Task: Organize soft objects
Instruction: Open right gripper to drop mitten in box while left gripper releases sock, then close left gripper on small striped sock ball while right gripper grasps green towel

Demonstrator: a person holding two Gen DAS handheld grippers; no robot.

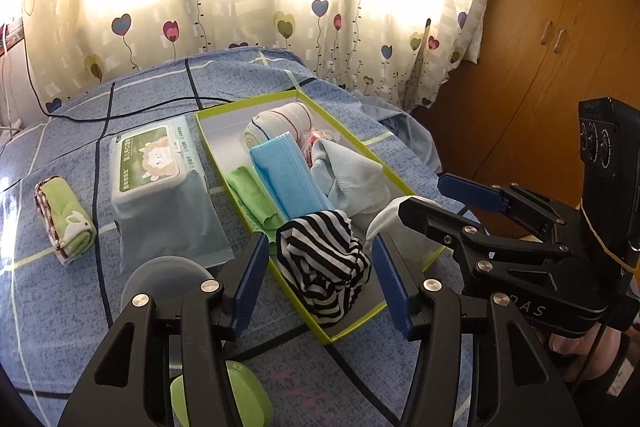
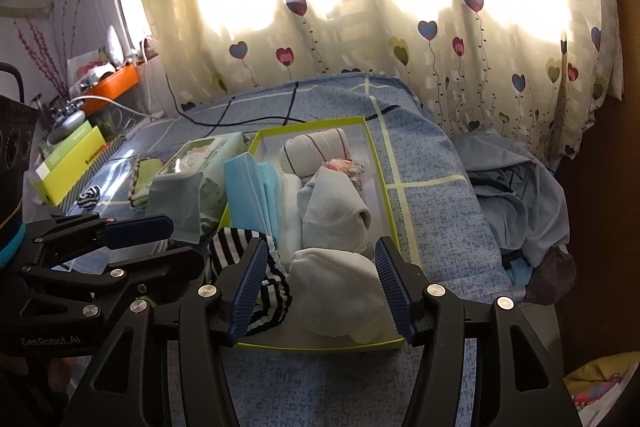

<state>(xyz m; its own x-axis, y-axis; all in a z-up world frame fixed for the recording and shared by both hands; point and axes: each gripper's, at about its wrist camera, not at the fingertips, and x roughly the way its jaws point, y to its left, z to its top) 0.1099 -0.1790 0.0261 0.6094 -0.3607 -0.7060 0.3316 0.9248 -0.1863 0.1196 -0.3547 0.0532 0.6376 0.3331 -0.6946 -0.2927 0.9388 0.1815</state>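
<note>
Both jaws stood released. Left gripper [image 1: 320, 275] straddled the striped cloth [image 1: 326, 269] in the green box [image 1: 356, 325]; right gripper [image 2: 322, 279] straddled the white sock [image 2: 336, 291] beside it. Green towel [image 1: 66, 221] lay left on the bed [image 1: 60, 307].

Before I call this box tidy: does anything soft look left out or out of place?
Yes. A folded green towel lies on the bed left of the wipes pack, outside the box. A striped roll sits alone near the yellow carton. Inside, items are packed but loosely piled.
</note>
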